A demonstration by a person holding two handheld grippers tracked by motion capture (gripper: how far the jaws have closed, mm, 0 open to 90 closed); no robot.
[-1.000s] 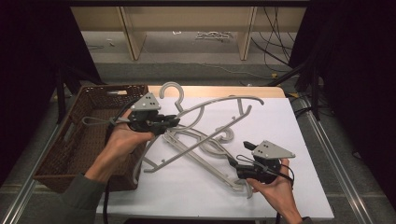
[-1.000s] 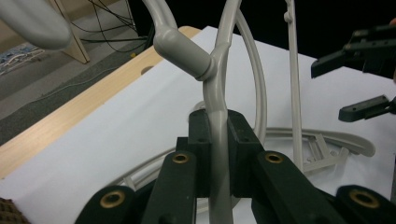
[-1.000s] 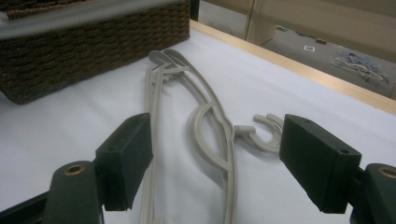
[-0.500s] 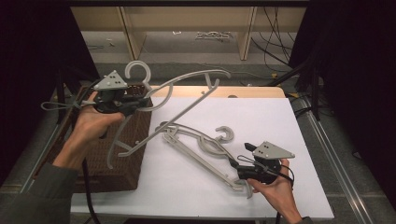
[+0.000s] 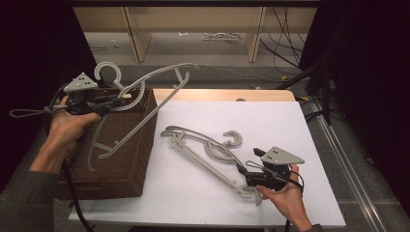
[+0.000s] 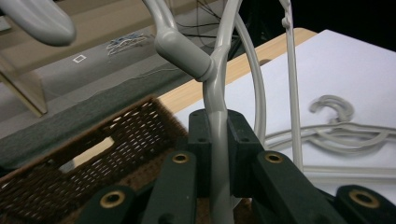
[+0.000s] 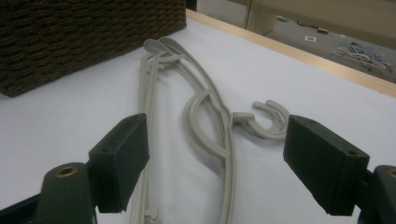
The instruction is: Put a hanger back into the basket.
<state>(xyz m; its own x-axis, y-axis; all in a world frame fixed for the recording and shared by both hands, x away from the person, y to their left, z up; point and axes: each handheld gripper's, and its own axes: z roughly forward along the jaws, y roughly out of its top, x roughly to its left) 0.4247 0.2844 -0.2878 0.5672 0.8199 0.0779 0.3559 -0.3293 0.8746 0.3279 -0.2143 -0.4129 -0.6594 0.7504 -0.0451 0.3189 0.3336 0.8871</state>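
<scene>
Grey plastic hanger (image 5: 140, 92) is up in the air over the brown wicker basket (image 5: 123, 145) in the high view, pinched by the left gripper (image 5: 112, 101) near its hook. More grey hangers (image 5: 203, 150) lie stacked on the white table (image 5: 270, 125), with the right gripper (image 5: 244, 178) resting at their near end.

Left gripper view: jaws clamped tight on the hanger's neck (image 6: 215, 135), basket rim (image 6: 93, 126) below.

Right gripper view: jaws spread wide apart, gripping nothing, the stacked hangers (image 7: 210, 121) lying flat between them
</scene>
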